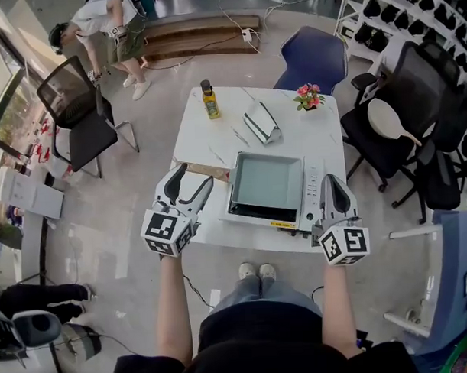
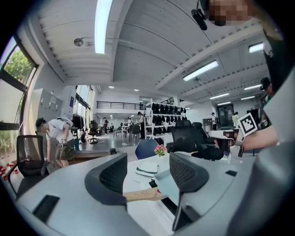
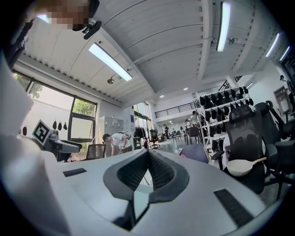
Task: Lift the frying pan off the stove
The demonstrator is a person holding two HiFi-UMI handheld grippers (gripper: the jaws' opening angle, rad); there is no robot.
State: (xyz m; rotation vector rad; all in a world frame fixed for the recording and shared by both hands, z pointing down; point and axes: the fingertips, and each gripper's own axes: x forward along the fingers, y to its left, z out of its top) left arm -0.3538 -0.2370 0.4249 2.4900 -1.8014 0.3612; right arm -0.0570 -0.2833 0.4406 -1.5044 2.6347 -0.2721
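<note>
1. The frying pan point(image 1: 265, 181), square and pale grey-green, sits on the stove point(image 1: 314, 193) at the near edge of the white surface point(image 1: 197, 137). It is not yet lifted.
2. Its wooden handle point(image 1: 208, 172) sticks out from the pan's left side and runs leftward over the surface, away from the stove's control strip.
3. My left tool point(image 1: 195, 175) is the nearer one. It hovers at the handle with its jaws spread wide and grasps nothing.
4. In the left gripper view the handle point(image 2: 140, 195) lies low in the gap of the left tool point(image 2: 148, 177). It runs from behind the left jaw across to the pan point(image 2: 165, 184) by the right jaw.
5. The handle's long axis therefore lies almost along the line from jaw to jaw, not end-on through the gap. I judge the tool must turn about its wrist and drop before a squeeze can bite across the wood.
6. Neither pad presses the handle. Whether the left jaw brushes the handle's far end I cannot tell.
7. My right tool point(image 1: 330, 180) hangs over the stove's right end, well apart from the handle. Its jaws are clenched together on nothing, as the right gripper view point(image 3: 148, 161) shows.
</note>
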